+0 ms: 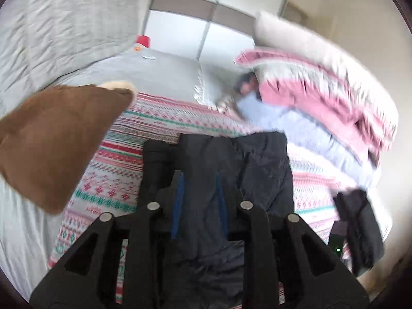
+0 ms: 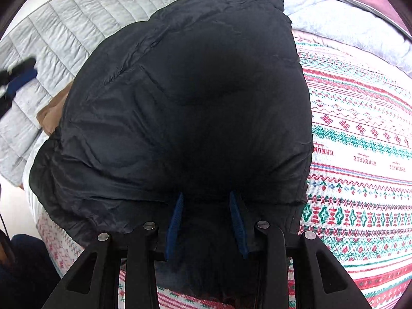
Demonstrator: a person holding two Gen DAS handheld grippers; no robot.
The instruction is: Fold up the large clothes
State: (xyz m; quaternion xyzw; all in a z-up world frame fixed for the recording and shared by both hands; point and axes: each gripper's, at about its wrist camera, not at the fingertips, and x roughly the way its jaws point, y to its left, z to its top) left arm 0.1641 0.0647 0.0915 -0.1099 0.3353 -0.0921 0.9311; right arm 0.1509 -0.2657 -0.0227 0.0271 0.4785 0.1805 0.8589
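Left hand-held gripper [image 1: 198, 193]: low centre of the left wrist view; its blue-padded fingers [image 1: 179, 200] are closed on a fold of the dark jacket [image 1: 231, 164]
Right hand-held gripper [image 2: 207, 213]: low centre of the right wrist view; blue pads [image 2: 175, 216] pinch the jacket's near edge, cloth bunched between them
Dark jacket: black, puffy; fills the middle of the right wrist view; lies on the patterned bedspread [image 2: 360, 154]
Patterned bedspread: red, green and white bands, with lettering at the right of the right wrist view
Brown cushion [image 1: 56, 139]: left of the left wrist view; blurred
Pink striped bedding [image 1: 322, 97]: upper right, blurred; a pale blue cloth [image 1: 296, 128] lies below it
Grey quilt [image 2: 64, 38]: upper left of the right wrist view
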